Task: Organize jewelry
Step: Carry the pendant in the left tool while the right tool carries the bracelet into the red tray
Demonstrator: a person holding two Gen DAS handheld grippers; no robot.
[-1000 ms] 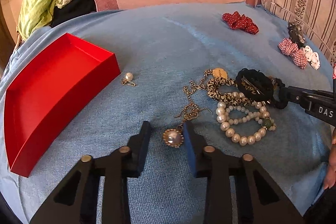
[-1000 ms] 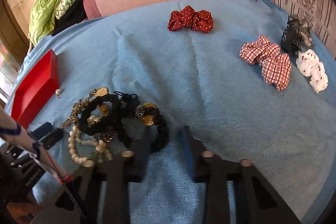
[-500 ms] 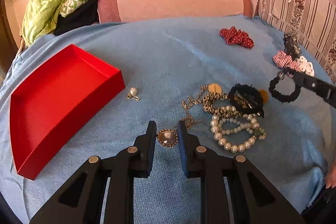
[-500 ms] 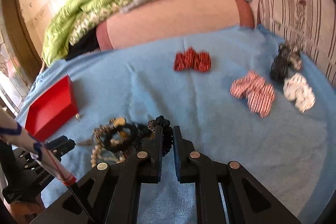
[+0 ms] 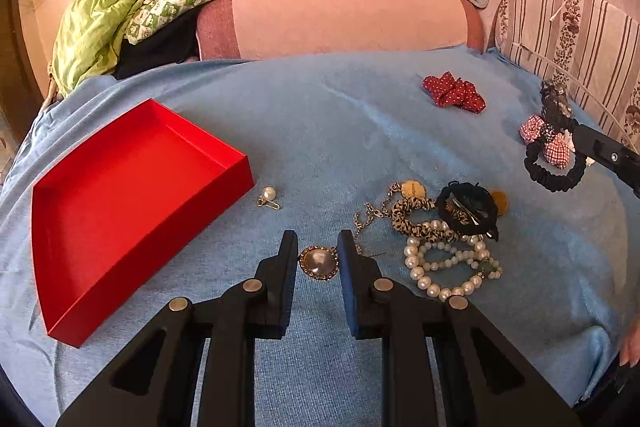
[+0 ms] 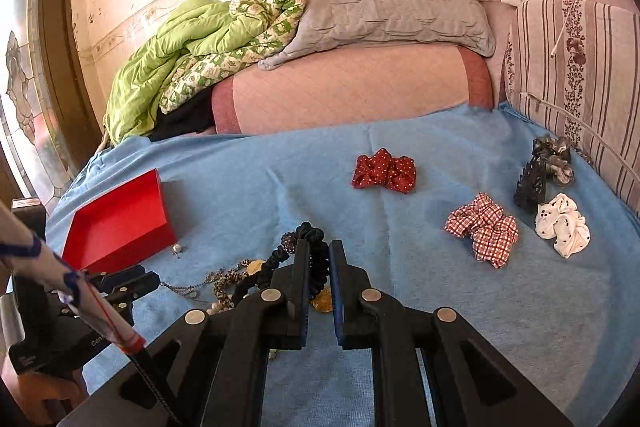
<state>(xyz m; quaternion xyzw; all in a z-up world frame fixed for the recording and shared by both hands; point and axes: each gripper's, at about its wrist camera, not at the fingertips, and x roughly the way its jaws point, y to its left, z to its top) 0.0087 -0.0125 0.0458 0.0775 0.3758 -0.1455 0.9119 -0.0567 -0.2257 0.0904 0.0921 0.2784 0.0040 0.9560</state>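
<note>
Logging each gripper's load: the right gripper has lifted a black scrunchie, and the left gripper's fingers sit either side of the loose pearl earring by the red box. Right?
Not quite. The left gripper brackets the round pendant, not the pearl earring, which lies apart near the red box, as the left wrist view shows. The right gripper does hold the black scrunchie.

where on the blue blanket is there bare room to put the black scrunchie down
Bare blue blanket lies in front of the red checked scrunchie, and between the red cardboard tray and the red polka-dot scrunchie. It is crowded around the pearl bracelets and at the white dotted scrunchie.
</note>
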